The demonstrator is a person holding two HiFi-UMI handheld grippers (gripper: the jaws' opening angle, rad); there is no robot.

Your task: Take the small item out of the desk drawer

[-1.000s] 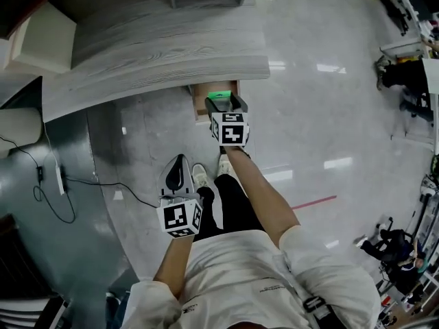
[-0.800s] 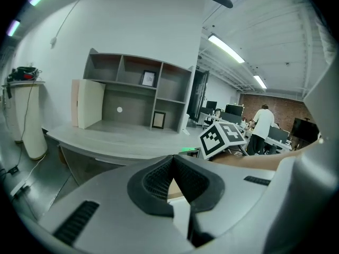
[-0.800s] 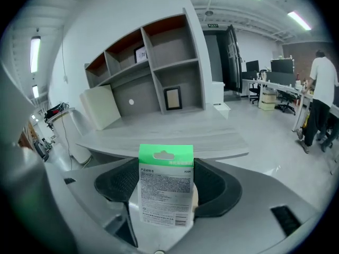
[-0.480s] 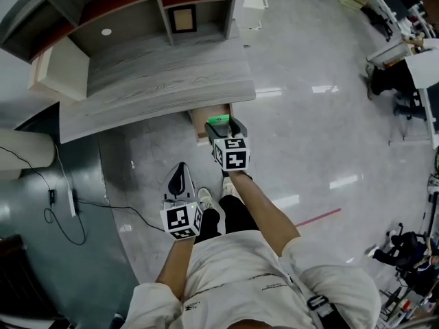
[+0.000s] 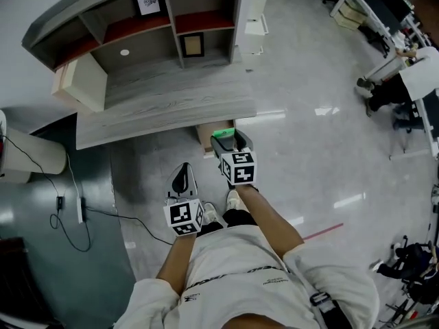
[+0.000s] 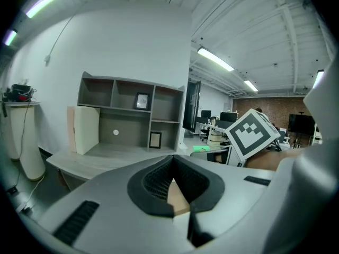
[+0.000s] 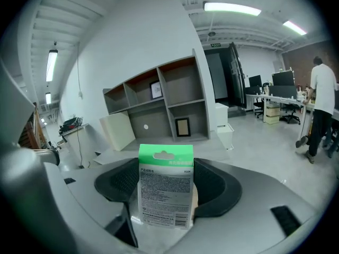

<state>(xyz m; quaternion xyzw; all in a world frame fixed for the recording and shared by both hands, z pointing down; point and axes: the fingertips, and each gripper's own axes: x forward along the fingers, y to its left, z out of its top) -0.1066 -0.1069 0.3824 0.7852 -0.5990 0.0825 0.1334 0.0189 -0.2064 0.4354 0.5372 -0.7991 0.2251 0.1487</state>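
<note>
Grips the packet (image 7: 165, 180) in the right gripper (image 7: 164, 202), pads closed on the lower part of the card and the green header standing free above. In the head view, carries it at frame centre, just below the desk (image 5: 164, 100) edge and over the front of the drawer (image 5: 207, 135), apparently lifted clear of it. Holds the left gripper (image 5: 182, 179) lower and to the left, closed on nothing, tip toward the floor. Risks, by judgement: could lose the packet through a slip, since thin glossy card offers little bite and any easing of the squeeze or a sharp swing of the wrist may let it slide down and drop to the floor or back into the drawer. Could crease or fold the card by squeezing harder to make up for that. Could clip the header or the gripper against the desk's overhang, given how near the edge sits, if raised straight up rather than drawn back toward the body first. Could bump the drawer with a leg on turning away, as it juts out low, near the feet. Cannot count on the left gripper for a catch, being apart from the packet and pointed away.
</note>
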